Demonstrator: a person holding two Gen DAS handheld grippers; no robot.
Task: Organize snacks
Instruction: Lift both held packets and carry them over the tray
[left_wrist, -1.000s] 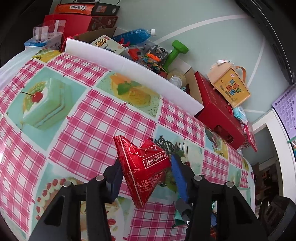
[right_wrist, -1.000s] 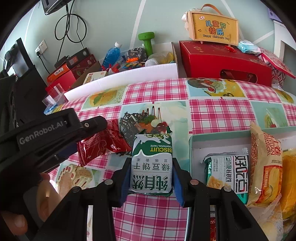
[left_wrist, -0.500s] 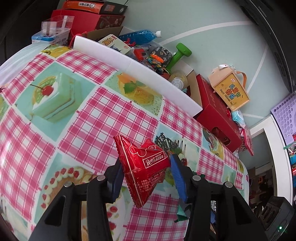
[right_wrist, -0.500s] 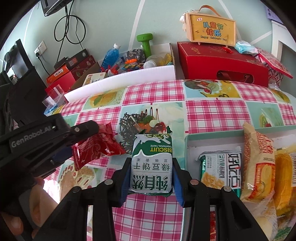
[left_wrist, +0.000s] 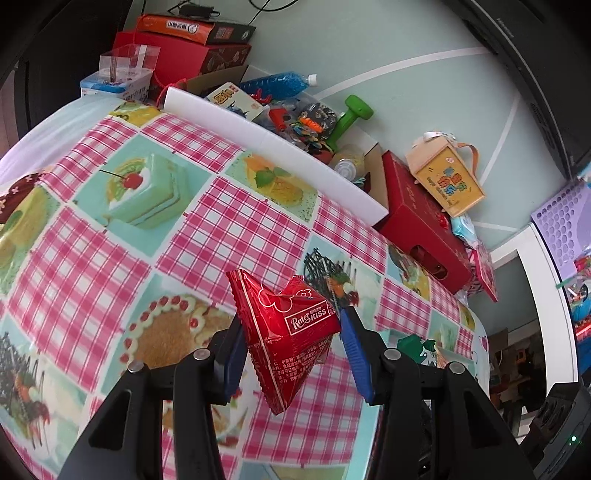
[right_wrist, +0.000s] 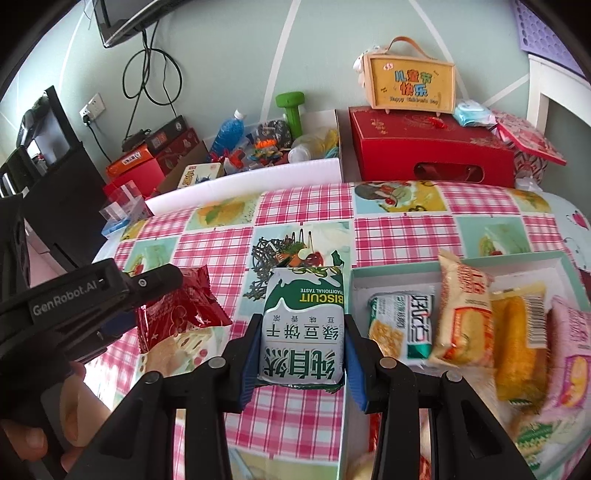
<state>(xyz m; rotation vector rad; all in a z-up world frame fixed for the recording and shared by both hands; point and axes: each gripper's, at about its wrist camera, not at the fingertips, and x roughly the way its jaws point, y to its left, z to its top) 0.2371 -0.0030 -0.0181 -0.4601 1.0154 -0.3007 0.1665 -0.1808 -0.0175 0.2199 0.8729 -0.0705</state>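
My left gripper (left_wrist: 291, 332) is shut on a red Rater Kiss snack packet (left_wrist: 284, 332), held above the checked tablecloth (left_wrist: 110, 266). From the right wrist view the same red packet (right_wrist: 177, 306) hangs at the left in that gripper. My right gripper (right_wrist: 301, 347) is shut on a green and white biscuit packet (right_wrist: 303, 328), lifted off the cloth just left of a pale green tray (right_wrist: 399, 272). The tray holds several packets, among them a green cracker pack (right_wrist: 402, 321) and an orange-and-cream bag (right_wrist: 465, 317).
A white foam strip (left_wrist: 273, 147) lines the table's far edge. Behind it sit a cardboard box of toys with a green dumbbell (right_wrist: 291, 110) and blue bottle (right_wrist: 229, 134), a red gift box (right_wrist: 428, 147) and a yellow carry box (right_wrist: 410, 83). A hand (right_wrist: 44, 424) grips the left tool.
Both grippers have risen with their packets, so the table looks farther below. In the right wrist view the tray and its packets have slid left, nearer the biscuit packet.
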